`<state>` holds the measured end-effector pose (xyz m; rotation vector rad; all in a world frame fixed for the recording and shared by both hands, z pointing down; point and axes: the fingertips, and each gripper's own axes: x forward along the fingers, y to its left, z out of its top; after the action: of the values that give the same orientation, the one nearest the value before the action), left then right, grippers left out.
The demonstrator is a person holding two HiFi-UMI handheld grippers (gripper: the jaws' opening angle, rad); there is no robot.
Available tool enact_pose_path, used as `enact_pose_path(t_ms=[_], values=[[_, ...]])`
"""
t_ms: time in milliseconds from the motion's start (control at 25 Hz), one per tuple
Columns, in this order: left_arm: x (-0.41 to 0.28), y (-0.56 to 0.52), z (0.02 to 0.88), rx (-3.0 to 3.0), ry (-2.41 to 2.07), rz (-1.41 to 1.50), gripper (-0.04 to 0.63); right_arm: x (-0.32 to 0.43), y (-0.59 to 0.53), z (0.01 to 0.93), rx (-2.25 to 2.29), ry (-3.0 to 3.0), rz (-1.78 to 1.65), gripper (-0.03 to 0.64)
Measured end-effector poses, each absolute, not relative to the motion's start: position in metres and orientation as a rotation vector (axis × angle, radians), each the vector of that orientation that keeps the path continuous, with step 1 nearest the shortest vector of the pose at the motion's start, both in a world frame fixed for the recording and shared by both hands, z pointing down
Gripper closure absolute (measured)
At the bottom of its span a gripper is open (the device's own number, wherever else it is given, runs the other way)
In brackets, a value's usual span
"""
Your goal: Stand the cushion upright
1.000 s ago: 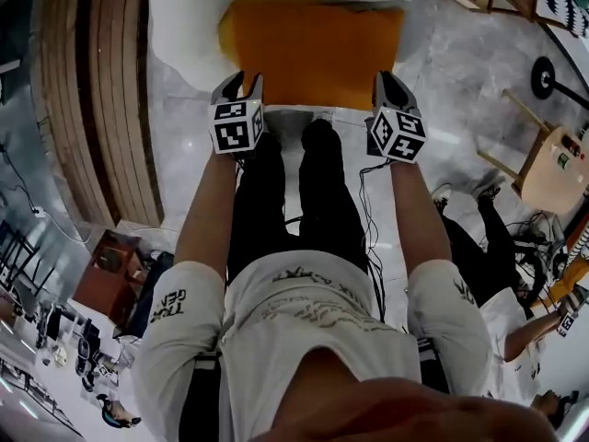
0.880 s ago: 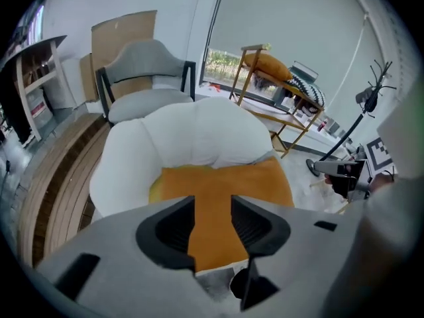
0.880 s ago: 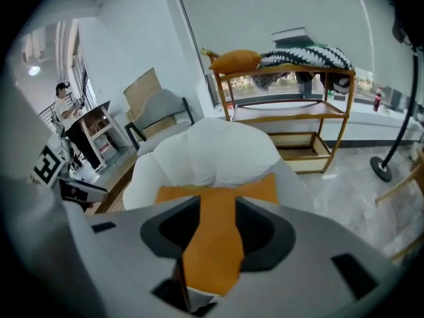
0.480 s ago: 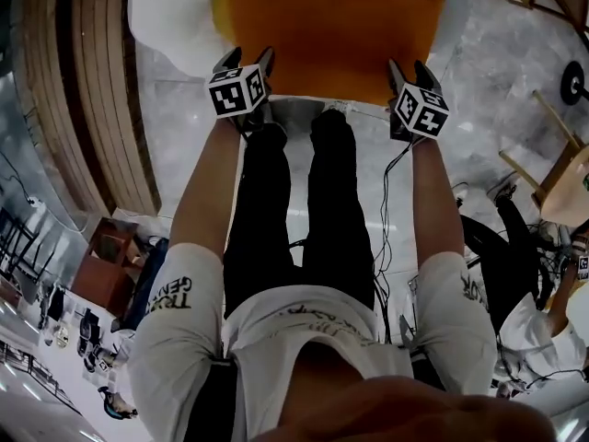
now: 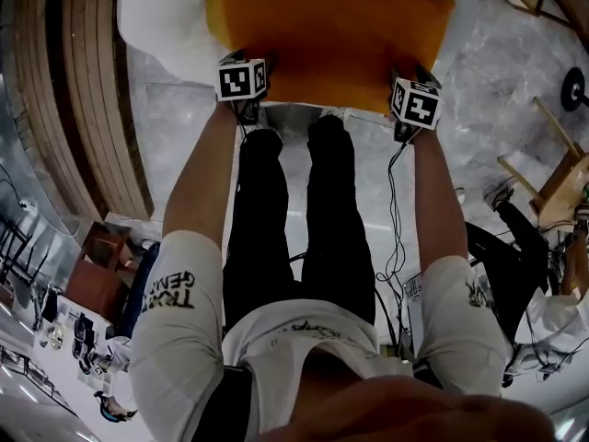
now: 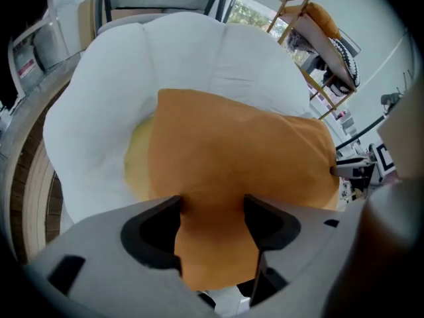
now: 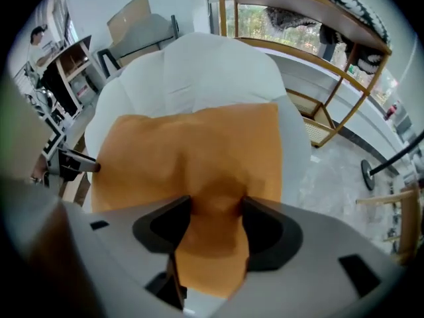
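Now the left tongs (image 6: 212, 207) and right tongs (image 7: 217, 207) have just spread wide, with the near edge of the orange cushion (image 5: 331, 35) between each pair, unpinched. It lies flat on the white seat (image 6: 99, 111) ahead. Looks soft, light, floppy, so bite deep.

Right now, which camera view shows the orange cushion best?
The right gripper view: the orange cushion shows nearly whole against the white seat, both far corners visible. The left gripper view shows it too, but more skewed. The head view has it at the picture's top edge, partly cropped.
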<state>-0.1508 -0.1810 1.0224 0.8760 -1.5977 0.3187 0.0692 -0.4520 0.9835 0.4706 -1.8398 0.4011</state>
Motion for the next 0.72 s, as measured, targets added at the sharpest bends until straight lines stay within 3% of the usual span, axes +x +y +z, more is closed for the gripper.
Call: enact_pose_path(t_ms=[120,200,280,440,720], values=[[-0.146,-0.185,1.027,0.896,-1.559,0.346,0.329,0.068,-0.451,0.987,0.453,-1.797,0.399,0.43],[-0.147,-0.183,1.027,0.873,-1.533,0.364,0.477,0.068,-0.45,0.986,0.455,-1.792,0.405,0.487],[-0.148,-0.183,1.023,0.866,-1.533,0.375,0.558,0.068,-0.449,0.982,0.459,-1.799,0.395,0.536],[-0.148,-0.184,1.003,0.915,-1.591,0.341,0.572,0.066,-0.446,0.963,0.472,-1.832,0.38,0.581],[-0.159,-0.174,0.952,0.934,-1.702,0.206,0.574,0.056,-0.437,0.918,0.485,-1.905,0.394,0.583]])
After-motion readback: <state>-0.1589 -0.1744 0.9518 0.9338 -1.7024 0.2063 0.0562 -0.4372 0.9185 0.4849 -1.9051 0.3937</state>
